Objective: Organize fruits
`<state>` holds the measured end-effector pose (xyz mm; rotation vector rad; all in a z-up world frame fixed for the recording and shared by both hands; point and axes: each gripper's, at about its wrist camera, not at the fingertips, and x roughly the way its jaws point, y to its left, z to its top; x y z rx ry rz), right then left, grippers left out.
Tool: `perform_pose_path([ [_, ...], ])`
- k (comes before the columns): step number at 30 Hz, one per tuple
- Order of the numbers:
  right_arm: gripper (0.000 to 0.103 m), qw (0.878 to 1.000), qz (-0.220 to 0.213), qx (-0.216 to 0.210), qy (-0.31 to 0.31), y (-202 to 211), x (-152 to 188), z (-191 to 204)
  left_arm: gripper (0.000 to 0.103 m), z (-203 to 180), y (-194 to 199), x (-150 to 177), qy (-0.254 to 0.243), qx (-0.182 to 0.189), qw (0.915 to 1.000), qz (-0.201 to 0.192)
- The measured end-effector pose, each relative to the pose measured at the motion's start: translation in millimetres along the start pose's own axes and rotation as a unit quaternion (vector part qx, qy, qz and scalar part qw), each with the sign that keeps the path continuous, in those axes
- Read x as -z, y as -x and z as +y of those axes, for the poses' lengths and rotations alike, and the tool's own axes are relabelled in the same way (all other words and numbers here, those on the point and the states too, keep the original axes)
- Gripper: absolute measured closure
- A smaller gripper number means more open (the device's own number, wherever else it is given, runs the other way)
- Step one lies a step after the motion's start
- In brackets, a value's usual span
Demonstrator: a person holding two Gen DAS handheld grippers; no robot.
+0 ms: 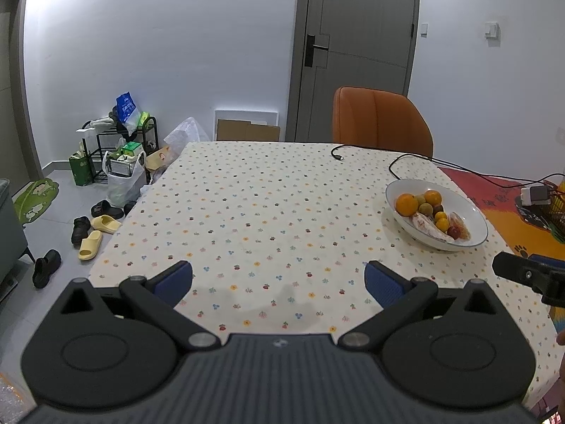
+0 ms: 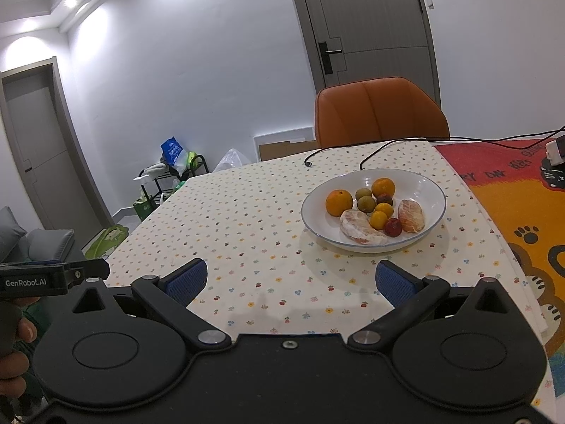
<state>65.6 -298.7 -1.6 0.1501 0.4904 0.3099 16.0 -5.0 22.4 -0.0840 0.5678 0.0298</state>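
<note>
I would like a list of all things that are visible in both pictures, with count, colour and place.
bowl: 1, white, on the table, right of centre
oranges: 2, orange, far side of the bowl
peeled citrus pieces: 2, pale pink-orange, near side of the bowl
small fruits: 6, green, yellow and dark red, middle of the bowl
tablecloth: 1, cream with small flowers, covering the table
mat: 1, red and orange, right part of the table
cables: 2, black, far table edge
chair: 1, orange, behind the table
door: 1, grey, behind the chair
shoes: several, black and yellow, floor at left
left gripper: open, empty
right gripper: open, empty
</note>
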Motion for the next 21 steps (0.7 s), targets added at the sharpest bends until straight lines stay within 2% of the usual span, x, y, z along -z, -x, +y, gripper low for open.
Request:
perform_pose_path([
  [21, 0.000, 1.000, 0.001, 0.003, -0.003, -0.1, 1.5, -2.2, 0.000, -2.9, -2.3, 1.6, -0.007, 0.005, 1.0000, 0.004],
])
